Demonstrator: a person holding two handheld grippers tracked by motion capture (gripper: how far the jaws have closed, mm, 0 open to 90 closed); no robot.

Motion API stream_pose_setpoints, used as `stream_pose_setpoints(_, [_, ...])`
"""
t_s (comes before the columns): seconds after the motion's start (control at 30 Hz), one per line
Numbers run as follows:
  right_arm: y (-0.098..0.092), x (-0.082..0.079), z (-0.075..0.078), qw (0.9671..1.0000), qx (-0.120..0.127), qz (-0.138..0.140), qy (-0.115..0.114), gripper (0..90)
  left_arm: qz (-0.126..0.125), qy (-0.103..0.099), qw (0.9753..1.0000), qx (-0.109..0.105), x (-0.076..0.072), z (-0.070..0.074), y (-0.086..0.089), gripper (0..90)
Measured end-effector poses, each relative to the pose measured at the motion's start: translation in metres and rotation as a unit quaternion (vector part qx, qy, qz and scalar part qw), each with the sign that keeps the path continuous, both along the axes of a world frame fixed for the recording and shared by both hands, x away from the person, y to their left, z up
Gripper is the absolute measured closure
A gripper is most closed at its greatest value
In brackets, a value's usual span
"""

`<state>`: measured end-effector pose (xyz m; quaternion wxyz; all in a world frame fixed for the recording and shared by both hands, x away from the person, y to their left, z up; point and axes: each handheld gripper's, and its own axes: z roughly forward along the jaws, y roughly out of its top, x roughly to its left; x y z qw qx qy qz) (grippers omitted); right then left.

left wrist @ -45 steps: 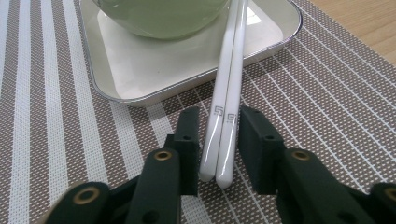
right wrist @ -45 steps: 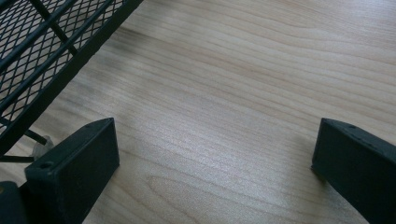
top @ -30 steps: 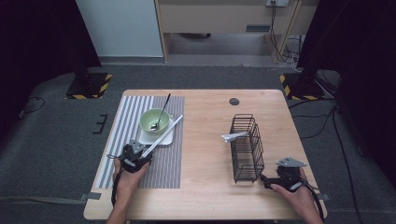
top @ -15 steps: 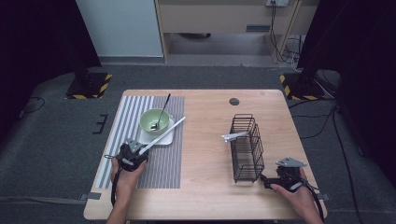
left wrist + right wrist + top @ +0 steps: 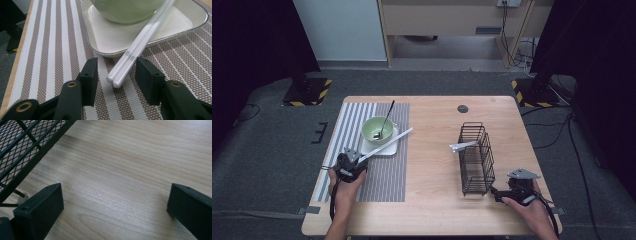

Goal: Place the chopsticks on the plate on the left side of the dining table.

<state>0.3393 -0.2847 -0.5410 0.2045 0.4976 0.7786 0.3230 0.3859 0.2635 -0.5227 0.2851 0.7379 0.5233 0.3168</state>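
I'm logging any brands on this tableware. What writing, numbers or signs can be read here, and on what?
Chopsticks: a small grey square mark on each near its end, a pattern of lines rather than readable letters.
Bowl, tray, mat, basket, table: no text seen.
Left gripper, right gripper: no lettering visible.

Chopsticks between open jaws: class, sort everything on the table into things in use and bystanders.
In use: left gripper, white chopsticks, white tray.
Bystanders: green bowl, spoon, striped mat, wire basket, right gripper.
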Motion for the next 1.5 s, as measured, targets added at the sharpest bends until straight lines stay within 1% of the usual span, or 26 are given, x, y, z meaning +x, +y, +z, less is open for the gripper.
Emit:
stream_pose_setpoints(0.37, [0.0,0.0,0.0,1.0,0.0,0.0,0.0,0.5,0.009,-0.006,0.9999,0.0,0.002,0.0,0.006,52.6])
stream_pose_setpoints(0.53, [0.0,0.0,0.0,1.0,0.0,0.0,0.0,0.5,0.015,-0.013,0.9998,0.002,0.003,-0.001,0.007,52.2])
stream_pose_setpoints(0.73, [0.0,0.0,0.0,1.0,0.0,0.0,0.0,0.5,0.017,-0.01,0.9998,0.003,0.004,-0.002,0.009,51.0])
stream_pose_setpoints(0.87, [0.0,0.0,0.0,1.0,0.0,0.0,0.0,0.5,0.017,-0.007,0.9998,0.0,0.001,-0.001,0.013,50.6])
stream_pose_setpoints(0.9, [0.0,0.0,0.0,1.0,0.0,0.0,0.0,0.5,0.014,-0.007,0.9999,0.003,-0.001,-0.001,0.014,50.7])
stream_pose_setpoints(1.03, [0.0,0.0,0.0,1.0,0.0,0.0,0.0,0.5,0.014,-0.003,0.9999,0.002,-0.001,-0.002,0.016,50.7])
stream_pose_setpoints(1.13, [0.0,0.0,0.0,1.0,0.0,0.0,0.0,0.5,0.02,-0.006,0.9998,-0.001,0.001,-0.002,0.017,50.7])
stream_pose_setpoints(1.27, [0.0,0.0,0.0,1.0,0.0,0.0,0.0,0.5,0.025,-0.007,0.9997,0.002,0.002,-0.002,0.017,50.6])
stream_pose_setpoints(1.3, [0.0,0.0,0.0,1.0,0.0,0.0,0.0,0.5,0.027,-0.01,0.9996,0.002,0.003,-0.002,0.017,50.6])
stream_pose_setpoints(1.5, [0.0,0.0,0.0,1.0,0.0,0.0,0.0,0.5,0.027,-0.012,0.9996,0.004,0.006,-0.003,0.02,50.9])
